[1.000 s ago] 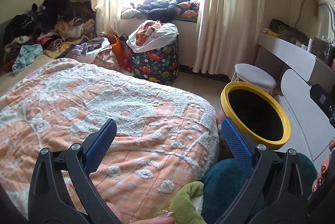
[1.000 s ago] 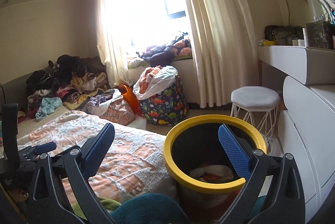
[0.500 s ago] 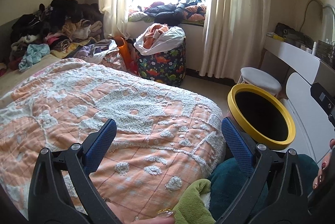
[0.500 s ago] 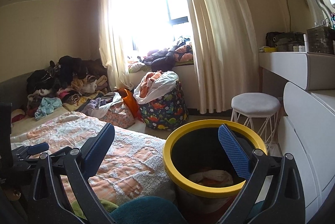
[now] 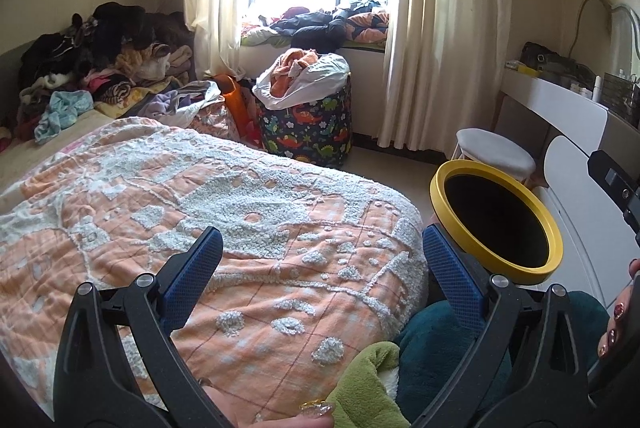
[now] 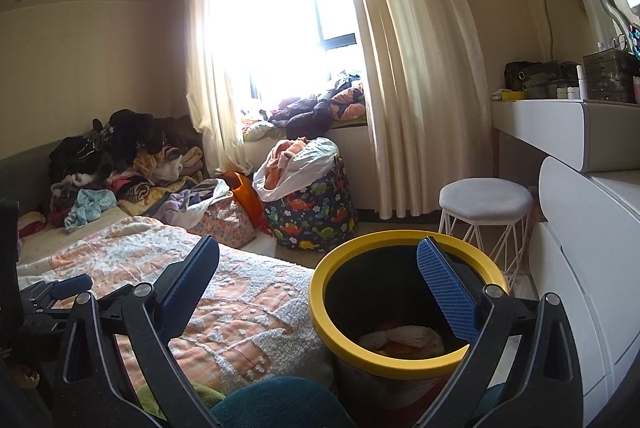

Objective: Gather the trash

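A black trash bin with a yellow rim (image 6: pixel 404 312) stands on the floor beside the bed, with crumpled white and orange trash (image 6: pixel 400 338) at its bottom. In the left wrist view the same bin (image 5: pixel 496 220) sits at the right, its inside dark. My right gripper (image 6: pixel 320 284) hangs open just above and in front of the bin's rim, nothing between its blue pads. My left gripper (image 5: pixel 320 268) is open over the orange and white bedspread (image 5: pixel 200 208), also holding nothing.
A dinosaur-print laundry bag (image 5: pixel 308 124) stuffed with clothes stands under the window. Piles of clothes (image 5: pixel 100 68) lie at the head of the bed. A white stool (image 6: pixel 486 200) and a white dresser (image 6: pixel 580 248) stand at the right. A green and teal plush (image 5: pixel 400 368) lies at the bed's corner.
Both cameras have tilted upward a little, so the bin and bed sit lower in view. Both grippers have stayed open and empty.
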A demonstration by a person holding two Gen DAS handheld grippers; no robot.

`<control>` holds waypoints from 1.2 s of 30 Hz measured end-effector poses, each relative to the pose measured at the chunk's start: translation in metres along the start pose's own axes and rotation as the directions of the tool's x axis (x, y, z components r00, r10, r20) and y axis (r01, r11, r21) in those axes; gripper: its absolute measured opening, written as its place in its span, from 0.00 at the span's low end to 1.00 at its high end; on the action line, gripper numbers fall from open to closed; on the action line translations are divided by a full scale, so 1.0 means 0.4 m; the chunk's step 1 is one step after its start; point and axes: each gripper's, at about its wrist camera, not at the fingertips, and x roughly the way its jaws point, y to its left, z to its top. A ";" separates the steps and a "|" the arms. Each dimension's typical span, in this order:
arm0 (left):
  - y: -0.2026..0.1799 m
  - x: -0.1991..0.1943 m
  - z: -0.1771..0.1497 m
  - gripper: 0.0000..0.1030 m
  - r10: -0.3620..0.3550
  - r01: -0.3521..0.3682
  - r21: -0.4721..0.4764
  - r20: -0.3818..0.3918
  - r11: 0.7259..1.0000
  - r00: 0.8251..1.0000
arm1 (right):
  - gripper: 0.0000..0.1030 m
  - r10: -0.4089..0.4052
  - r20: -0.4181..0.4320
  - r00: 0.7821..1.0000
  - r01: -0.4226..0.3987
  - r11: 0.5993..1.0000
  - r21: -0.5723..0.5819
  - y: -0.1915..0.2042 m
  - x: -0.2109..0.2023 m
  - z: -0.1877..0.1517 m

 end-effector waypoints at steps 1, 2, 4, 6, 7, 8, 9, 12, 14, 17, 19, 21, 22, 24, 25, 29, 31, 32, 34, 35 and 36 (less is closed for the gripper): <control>0.001 0.000 0.000 0.89 -0.001 0.001 0.000 0.000 1.000 1.000 | 0.94 0.000 -0.001 1.000 0.000 1.000 0.000 -0.001 0.001 0.002; 0.000 0.000 0.000 0.89 -0.002 0.002 0.000 0.000 1.000 1.000 | 0.94 0.000 -0.001 1.000 0.000 1.000 0.002 -0.003 0.001 0.004; -0.001 -0.001 0.000 0.89 -0.002 0.002 0.001 0.002 1.000 1.000 | 0.94 0.003 0.002 1.000 -0.003 1.000 0.002 -0.003 0.002 0.007; -0.001 0.000 0.000 0.89 -0.002 0.002 0.002 0.001 1.000 1.000 | 0.94 0.003 0.003 1.000 -0.003 1.000 0.001 -0.002 0.003 0.010; -0.002 0.000 -0.001 0.89 -0.002 0.002 0.000 0.000 1.000 1.000 | 0.94 0.003 0.001 1.000 -0.003 1.000 0.002 -0.002 0.002 0.008; -0.002 -0.001 -0.001 0.89 -0.002 0.002 0.000 0.001 1.000 1.000 | 0.94 0.001 0.003 1.000 -0.001 1.000 0.002 -0.002 0.002 0.009; -0.001 0.000 -0.001 0.89 -0.003 0.003 0.000 0.001 1.000 1.000 | 0.94 0.002 0.004 1.000 -0.002 1.000 0.003 -0.002 0.001 0.008; -0.003 -0.001 -0.001 0.89 -0.002 0.002 0.001 0.002 1.000 1.000 | 0.94 0.002 0.002 1.000 -0.002 1.000 0.002 -0.003 0.002 0.008; -0.002 -0.001 -0.001 0.89 -0.002 0.002 0.000 0.002 1.000 1.000 | 0.94 0.002 0.003 1.000 -0.002 1.000 0.003 -0.003 0.001 0.008; -0.002 0.000 -0.002 0.89 -0.001 0.001 0.000 0.002 1.000 1.000 | 0.94 0.002 0.004 1.000 -0.002 1.000 0.003 -0.004 0.002 0.008; -0.001 0.000 -0.002 0.89 -0.003 0.003 -0.002 0.001 1.000 1.000 | 0.94 0.002 0.003 1.000 -0.002 1.000 0.003 -0.004 0.002 0.007; -0.002 0.000 -0.002 0.89 -0.001 0.001 -0.001 0.000 1.000 1.000 | 0.94 0.002 0.004 1.000 -0.002 1.000 0.003 -0.004 0.002 0.007; -0.001 0.000 -0.002 0.89 -0.002 0.002 -0.001 0.000 1.000 1.000 | 0.94 0.003 0.003 1.000 -0.003 1.000 0.003 -0.005 0.002 0.007; -0.001 0.000 -0.002 0.89 -0.001 0.001 -0.001 0.002 1.000 1.000 | 0.94 0.002 0.003 1.000 -0.002 1.000 0.003 -0.005 0.004 0.008; -0.002 0.000 -0.002 0.89 -0.002 0.002 0.000 0.000 1.000 1.000 | 0.94 0.002 0.003 1.000 -0.002 1.000 0.003 -0.005 0.002 0.007; -0.002 0.000 -0.002 0.89 0.004 -0.004 -0.002 -0.004 1.000 1.000 | 0.94 0.002 0.005 1.000 -0.002 1.000 0.001 -0.005 0.003 0.007; 0.003 0.001 -0.001 0.89 0.009 -0.009 -0.008 -0.009 1.000 1.000 | 0.94 0.008 0.006 1.000 -0.008 1.000 -0.001 -0.006 0.003 0.008; 0.006 0.002 -0.001 0.89 0.012 -0.012 -0.014 -0.011 1.000 1.000 | 0.94 0.007 0.005 1.000 -0.007 1.000 -0.005 -0.005 0.004 0.010; 0.020 0.005 0.000 0.89 0.024 -0.024 -0.035 -0.023 0.999 0.999 | 0.94 0.016 0.002 1.000 -0.016 1.000 -0.005 0.004 0.008 0.018; 0.032 0.007 0.001 0.89 0.029 -0.030 -0.054 -0.031 0.998 0.999 | 0.94 0.031 0.002 1.000 -0.031 0.999 -0.015 0.017 0.010 0.024; 0.047 0.009 0.001 0.89 0.036 -0.039 -0.077 -0.039 0.996 0.999 | 0.94 0.043 0.002 0.999 -0.043 0.999 -0.032 0.038 0.016 0.032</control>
